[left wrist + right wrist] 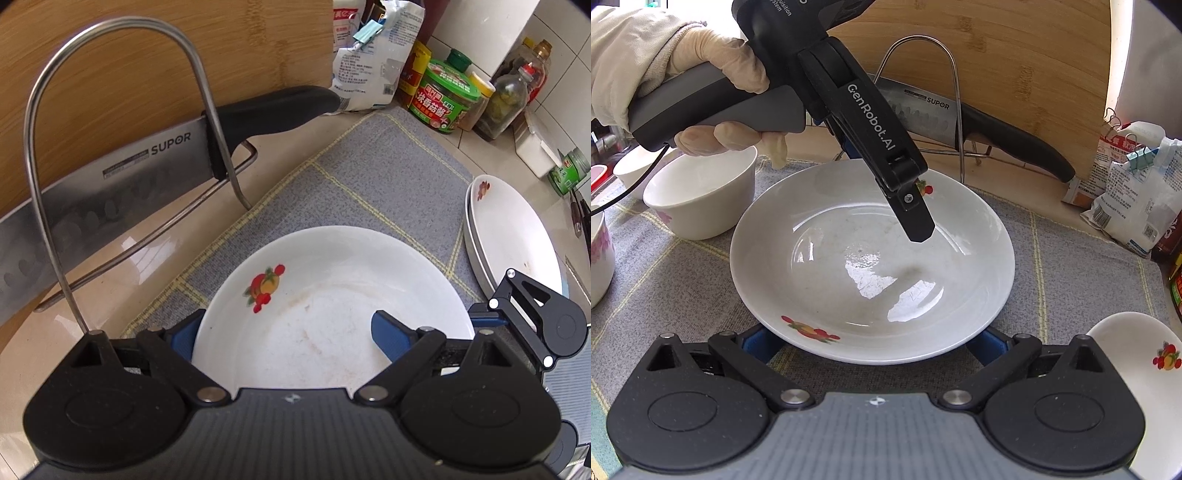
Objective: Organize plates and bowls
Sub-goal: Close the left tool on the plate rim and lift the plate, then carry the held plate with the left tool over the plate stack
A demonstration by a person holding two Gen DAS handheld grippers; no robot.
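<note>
On the grey checked mat [683, 269] covering the counter, a white plate [871, 258] with fruit prints sits in the middle, and both grippers are right on it. From the right wrist view, the left gripper [916, 221] comes down from the top left, held by a gloved hand [720, 70], with its dark finger tip over the plate's far half, close to the red fruit mark at the far rim. From the left wrist view that same gripper [284, 332] has its blue fingers spread wide, one finger [391, 332] inside the plate [314, 295] and the other outside the left rim, so the rim runs between them; whether either pad touches the china is hard to tell. The right gripper [871, 343] is also spread wide, its blue pads tucked under the plate's near edge on either side, apparently not squeezing anything. Off the mat's right edge, a stack of matching plates [513, 240] waits on the counter. At the mat's left edge stands a white bowl [701, 192]. Along the back of the counter, a Supor cleaver [110, 177] rests in a wire rack [122, 122] against a wooden board [166, 55], with sauce jars [447, 99] crowding the back right corner.
</note>
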